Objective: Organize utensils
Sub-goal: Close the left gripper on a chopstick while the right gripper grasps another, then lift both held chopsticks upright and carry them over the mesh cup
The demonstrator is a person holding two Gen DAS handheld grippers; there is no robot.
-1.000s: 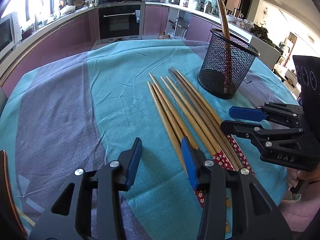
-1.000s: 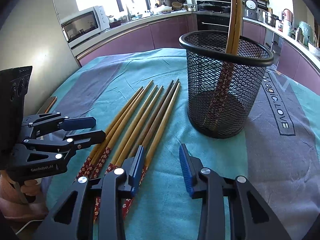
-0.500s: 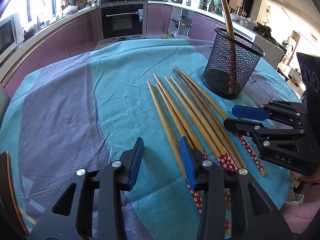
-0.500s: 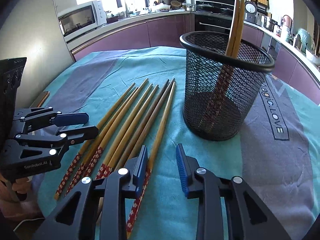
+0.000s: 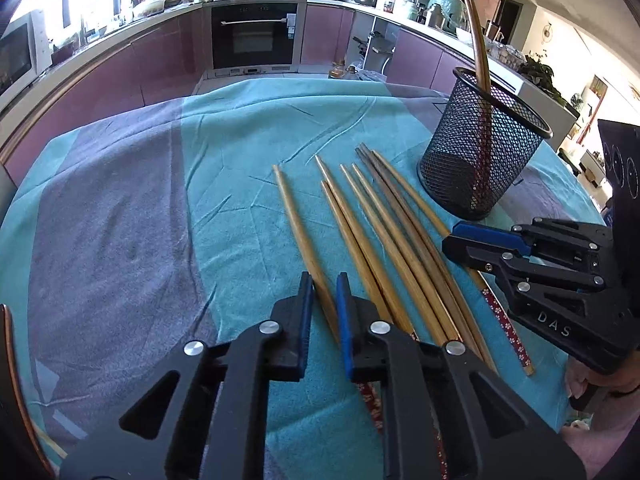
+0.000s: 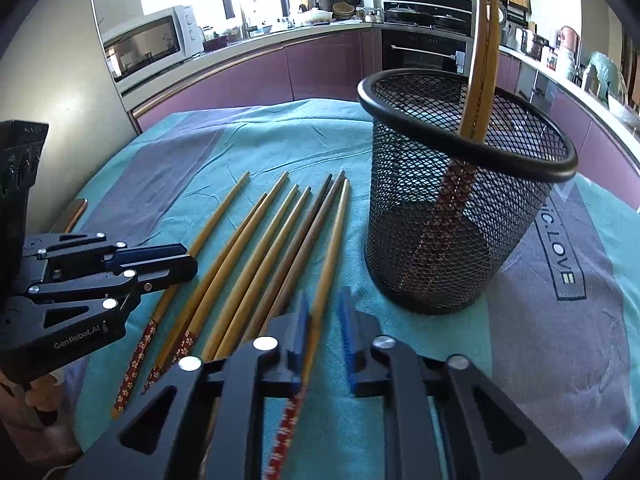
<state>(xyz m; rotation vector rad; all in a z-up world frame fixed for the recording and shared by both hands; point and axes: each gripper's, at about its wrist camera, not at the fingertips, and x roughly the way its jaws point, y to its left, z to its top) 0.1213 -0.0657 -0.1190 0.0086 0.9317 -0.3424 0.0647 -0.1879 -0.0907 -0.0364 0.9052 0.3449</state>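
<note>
Several bamboo chopsticks with red flowered handles lie side by side on the cloth. My left gripper (image 5: 323, 280) has its jaws closing onto the leftmost chopstick (image 5: 296, 224), which lies a little apart from the rest. In the right wrist view the left gripper (image 6: 188, 260) looks pinched on that stick. My right gripper (image 6: 324, 300) has its jaws closing onto the rightmost chopstick (image 6: 334, 232). The right gripper (image 5: 452, 240) also shows beside the bundle. A black mesh holder (image 6: 460, 220) (image 5: 480, 168) stands upright to the right, with two chopsticks (image 6: 480, 60) leaning in it.
A teal and grey tablecloth (image 5: 160, 200) covers the round table. A flat wooden-edged object (image 6: 74, 214) lies at the far left edge. A person's hand (image 6: 40, 396) holds the left gripper. Kitchen counters, an oven and a microwave stand beyond the table.
Both grippers' jaws have narrowed from wide apart to nearly together, each now around one chopstick. The leftmost chopstick now lies apart from the bundle. Neither hand has travelled much.
</note>
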